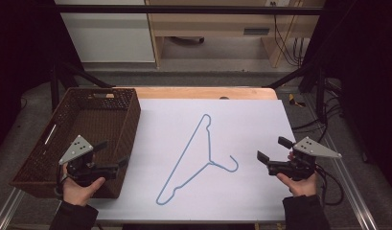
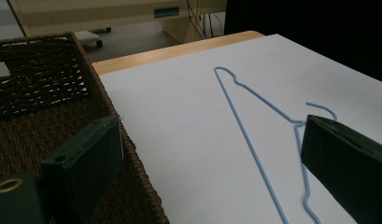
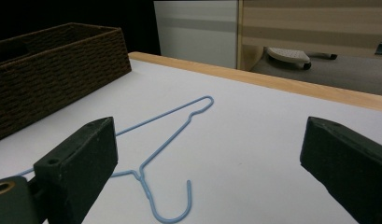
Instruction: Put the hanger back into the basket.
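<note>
Taking up most of the middle of the high view is a big white rectangular sheet (image 1: 246, 191) covering a light wooden tabletop (image 1: 203, 92), with just a strip of bare wood peeking out along the far edge. Next biggest is the dark brown woven wicker basket (image 1: 33, 163) sitting at the left of the frame, its right wall overlapping the sheet's left edge; looks like nothing much inside from up here. Then you've got the thin light-blue wire clothes hanger (image 1: 184, 158) lying flat on the sheet, roughly centre frame, long side running diagonally from lower left to upper middle, hook curling toward the right. Down in the lower left, the left gripper (image 1: 113, 155) is held in a hand over the basket's near right corner, jaws spread wide apart with nothing between them. Lower right, the right gripper (image 1: 274, 149) is held by the other hand above the sheet's right edge, jaws also wide open and empty, well apart from the hanger's hook.
</note>
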`<action>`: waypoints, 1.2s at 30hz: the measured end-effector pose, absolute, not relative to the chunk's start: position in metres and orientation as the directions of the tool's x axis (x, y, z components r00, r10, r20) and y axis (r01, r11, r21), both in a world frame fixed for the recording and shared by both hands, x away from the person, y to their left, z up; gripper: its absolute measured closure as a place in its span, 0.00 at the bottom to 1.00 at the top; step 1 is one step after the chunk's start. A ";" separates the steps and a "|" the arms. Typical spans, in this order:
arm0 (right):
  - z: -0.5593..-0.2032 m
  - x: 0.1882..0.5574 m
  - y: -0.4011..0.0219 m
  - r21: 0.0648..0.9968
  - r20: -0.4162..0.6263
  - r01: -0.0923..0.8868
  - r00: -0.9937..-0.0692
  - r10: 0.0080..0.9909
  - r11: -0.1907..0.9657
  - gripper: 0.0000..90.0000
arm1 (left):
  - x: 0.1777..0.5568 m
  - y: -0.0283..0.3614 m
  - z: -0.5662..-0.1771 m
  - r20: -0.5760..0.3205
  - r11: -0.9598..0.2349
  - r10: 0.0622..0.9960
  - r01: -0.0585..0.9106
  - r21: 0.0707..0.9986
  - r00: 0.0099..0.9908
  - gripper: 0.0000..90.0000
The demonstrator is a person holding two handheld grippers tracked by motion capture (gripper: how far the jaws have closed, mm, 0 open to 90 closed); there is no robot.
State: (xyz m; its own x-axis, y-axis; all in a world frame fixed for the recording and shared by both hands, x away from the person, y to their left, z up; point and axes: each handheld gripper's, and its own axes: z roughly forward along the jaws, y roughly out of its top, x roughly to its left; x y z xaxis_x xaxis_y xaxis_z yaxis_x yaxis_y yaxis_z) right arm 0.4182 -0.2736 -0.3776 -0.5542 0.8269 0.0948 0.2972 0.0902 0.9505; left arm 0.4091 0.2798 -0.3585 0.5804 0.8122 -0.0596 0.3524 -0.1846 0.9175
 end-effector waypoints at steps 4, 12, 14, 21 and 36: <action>-0.376 0.417 -0.275 0.952 0.097 0.295 -0.552 0.828 0.085 0.05 | 0.408 0.275 -0.357 -0.053 -0.191 0.810 0.349 0.918 0.584 0.06; -0.376 0.417 -0.273 0.950 0.090 0.297 -0.557 0.826 0.097 0.05 | 0.408 0.257 -0.355 -0.034 -0.227 0.791 0.345 0.911 0.611 0.07; -0.376 0.417 -0.271 0.949 0.090 0.299 -0.555 0.827 0.097 0.05 | 0.409 0.251 -0.355 -0.032 -0.234 0.785 0.344 0.909 0.618 0.07; -0.375 0.416 -0.271 0.949 0.089 0.300 -0.552 0.829 0.098 0.04 | 0.410 0.226 -0.358 -0.018 -0.279 0.756 0.346 0.896 0.655 0.07; -0.376 0.418 -0.269 0.946 0.086 0.305 -0.557 0.826 0.107 0.04 | 0.417 0.182 -0.375 -0.005 -0.378 0.698 0.374 0.847 0.716 0.08</action>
